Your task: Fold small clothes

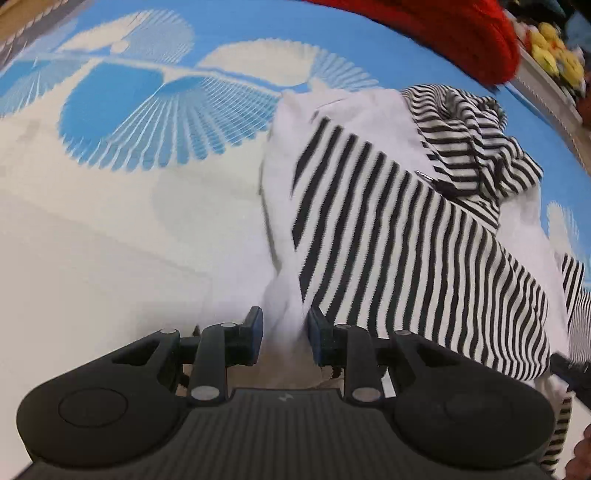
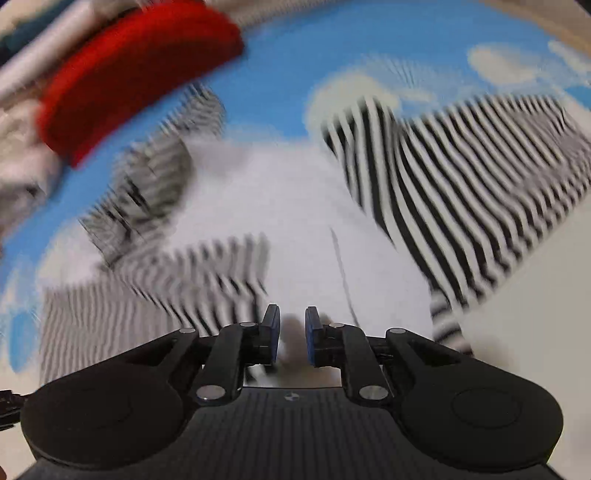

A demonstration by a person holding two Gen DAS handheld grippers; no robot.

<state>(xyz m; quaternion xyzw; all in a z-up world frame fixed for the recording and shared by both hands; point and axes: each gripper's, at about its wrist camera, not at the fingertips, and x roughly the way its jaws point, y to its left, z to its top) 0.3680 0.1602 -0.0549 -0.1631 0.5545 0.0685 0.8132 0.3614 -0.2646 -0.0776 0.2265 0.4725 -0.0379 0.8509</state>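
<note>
Ahead of the left gripper [image 1: 284, 338], seen from its own wrist camera, a black-and-white striped garment [image 1: 399, 236] with plain white panels lies rumpled on a blue mat [image 1: 110, 96] patterned with cream fan shapes; a bunch of its white cloth sits pinched between the blue-padded fingers [image 1: 255, 332], which stand narrow around it. Beyond the garment a red cushion [image 1: 443, 33] rests at the mat's far edge, and yellow soft toys [image 1: 554, 55] crowd the top right corner past a pale border. From the right wrist camera everything is smeared by motion (stripes blur to grey on the left). Its gripper [image 2: 291, 334] also stands narrow, with pale cloth between the pads, though I cannot tell how firmly it bites. Only here does the striped garment [image 2: 443, 177] show spread to both sides, with the red cushion [image 2: 136, 74] now upper left.
</note>
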